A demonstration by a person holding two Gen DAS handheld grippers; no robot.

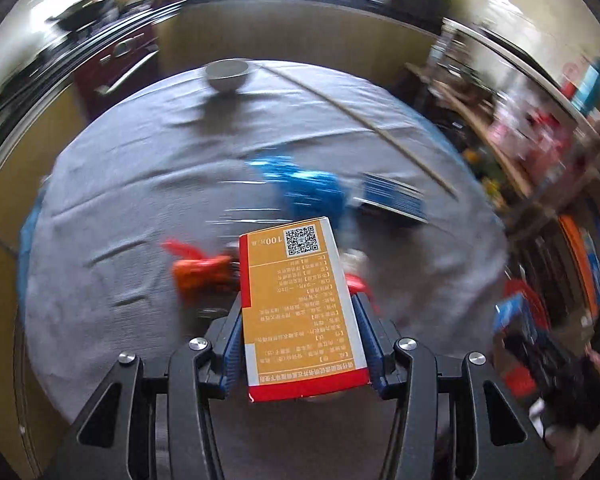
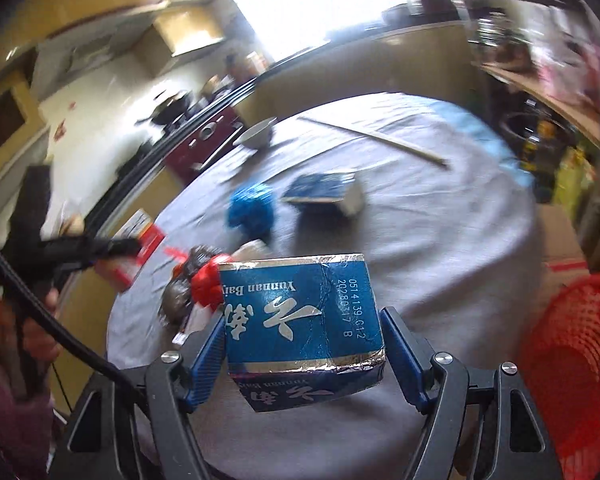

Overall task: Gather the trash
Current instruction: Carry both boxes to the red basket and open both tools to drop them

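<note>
My left gripper [image 1: 298,300] is shut on an orange medicine box [image 1: 300,308] with a QR code and holds it above the grey-clothed round table [image 1: 120,184]. My right gripper [image 2: 304,316] is shut on a blue and silver box [image 2: 302,320], also above the table. On the cloth lie a crumpled blue wrapper [image 1: 304,184] [image 2: 250,208], another blue box [image 1: 394,198] [image 2: 324,192], and red-orange wrappers [image 1: 200,272] [image 2: 204,284]. The left gripper with its box also shows in the right wrist view [image 2: 140,244].
A grey bowl [image 1: 227,75] [image 2: 256,134] and a long thin stick [image 1: 360,120] [image 2: 374,138] lie at the table's far side. A red mesh basket [image 2: 576,360] stands at the right, below the table edge. Cluttered shelves [image 1: 540,140] are on the right.
</note>
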